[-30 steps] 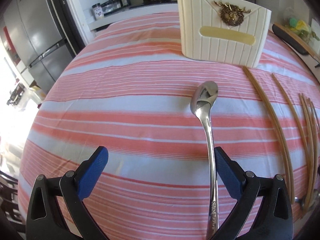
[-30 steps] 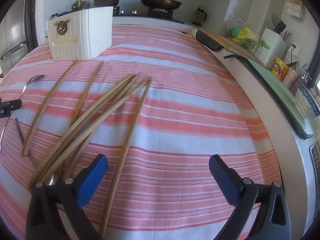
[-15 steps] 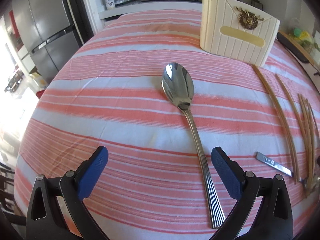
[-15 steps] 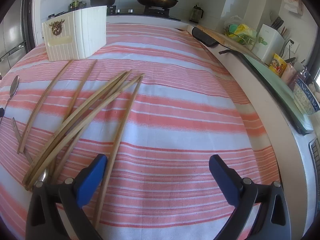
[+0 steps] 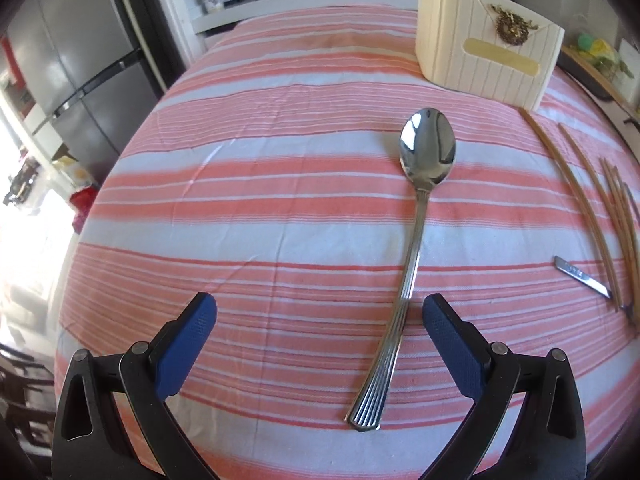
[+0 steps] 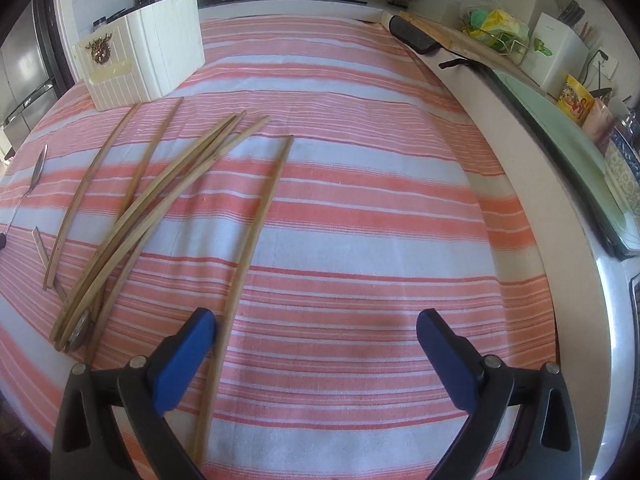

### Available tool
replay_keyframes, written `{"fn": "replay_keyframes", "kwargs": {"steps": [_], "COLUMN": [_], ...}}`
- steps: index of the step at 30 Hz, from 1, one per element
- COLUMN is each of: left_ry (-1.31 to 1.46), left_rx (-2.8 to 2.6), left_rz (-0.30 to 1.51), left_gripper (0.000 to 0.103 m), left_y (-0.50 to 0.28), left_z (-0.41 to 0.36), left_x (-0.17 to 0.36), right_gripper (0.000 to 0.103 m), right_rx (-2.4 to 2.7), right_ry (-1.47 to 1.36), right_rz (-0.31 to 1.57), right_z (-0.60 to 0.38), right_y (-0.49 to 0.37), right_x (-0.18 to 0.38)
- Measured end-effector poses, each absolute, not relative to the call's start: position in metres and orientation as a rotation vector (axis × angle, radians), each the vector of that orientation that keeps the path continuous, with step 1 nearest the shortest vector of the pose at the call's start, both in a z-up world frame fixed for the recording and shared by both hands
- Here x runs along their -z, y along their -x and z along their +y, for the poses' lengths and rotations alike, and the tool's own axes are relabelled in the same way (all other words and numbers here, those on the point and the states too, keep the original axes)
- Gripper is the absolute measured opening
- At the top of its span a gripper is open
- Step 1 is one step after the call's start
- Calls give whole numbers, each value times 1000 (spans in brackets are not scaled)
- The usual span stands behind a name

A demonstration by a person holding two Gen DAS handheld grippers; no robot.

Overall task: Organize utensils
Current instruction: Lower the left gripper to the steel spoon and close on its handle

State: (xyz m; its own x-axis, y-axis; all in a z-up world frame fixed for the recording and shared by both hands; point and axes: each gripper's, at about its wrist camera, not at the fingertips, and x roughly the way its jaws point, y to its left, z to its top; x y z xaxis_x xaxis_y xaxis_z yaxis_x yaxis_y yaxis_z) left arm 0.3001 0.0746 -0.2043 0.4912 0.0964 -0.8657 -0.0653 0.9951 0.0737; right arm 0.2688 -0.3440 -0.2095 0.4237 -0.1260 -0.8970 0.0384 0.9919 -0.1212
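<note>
Nearest in the left wrist view, the left gripper point(image 5: 320, 320) has its blue-padded tongs spread wide, holding nothing. A steel spoon point(image 5: 416, 240) lies flat on the pink-and-white striped tablecloth point(image 5: 260, 208); its fluted handle end sits between the tongs, closer to the right-hand pad but touching neither, and the bowl faces up, pointing toward the far side. To the right of the spoon a flat metal handle point(image 5: 582, 276) pokes out from under a bundle of bamboo chopsticks point(image 5: 616, 216), only partly in frame here. Farther back stands a cream ribbed utensil holder point(image 5: 480, 60) with a gold ornament on its front, well apart from the spoon.

The right wrist view shows what the left cannot — the whole spread of chopsticks point(image 6: 160, 200), several crossing in a loose fan and one lone chopstick point(image 6: 256, 224) running back along the inner side of the left pad. The right gripper point(image 6: 316, 336) is likewise spread and empty above the cloth. The spoon point(image 6: 38, 172) appears here only as a thin sliver at the far left edge, and the holder point(image 6: 152, 60) is seen from its side. Only this view shows the counter point(image 6: 520, 152) along the right, with a knife block point(image 6: 560, 48) and a bag of yellow and green items point(image 6: 496, 26) at the back.
</note>
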Motion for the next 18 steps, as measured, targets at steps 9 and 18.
{"fn": "replay_keyframes", "kwargs": {"steps": [9, 18], "left_ry": [-146, -169], "left_rx": [38, 97], "left_rz": [1108, 1127], "left_gripper": [103, 93], "left_y": [-358, -395], "left_z": [51, 38], "left_x": [207, 204], "right_gripper": [45, 37], "right_rx": [14, 3], "right_ry": [37, 0], "right_rz": [1244, 1296], "right_z": [-352, -346], "right_y": [-303, -353], "right_x": [208, 212]}}
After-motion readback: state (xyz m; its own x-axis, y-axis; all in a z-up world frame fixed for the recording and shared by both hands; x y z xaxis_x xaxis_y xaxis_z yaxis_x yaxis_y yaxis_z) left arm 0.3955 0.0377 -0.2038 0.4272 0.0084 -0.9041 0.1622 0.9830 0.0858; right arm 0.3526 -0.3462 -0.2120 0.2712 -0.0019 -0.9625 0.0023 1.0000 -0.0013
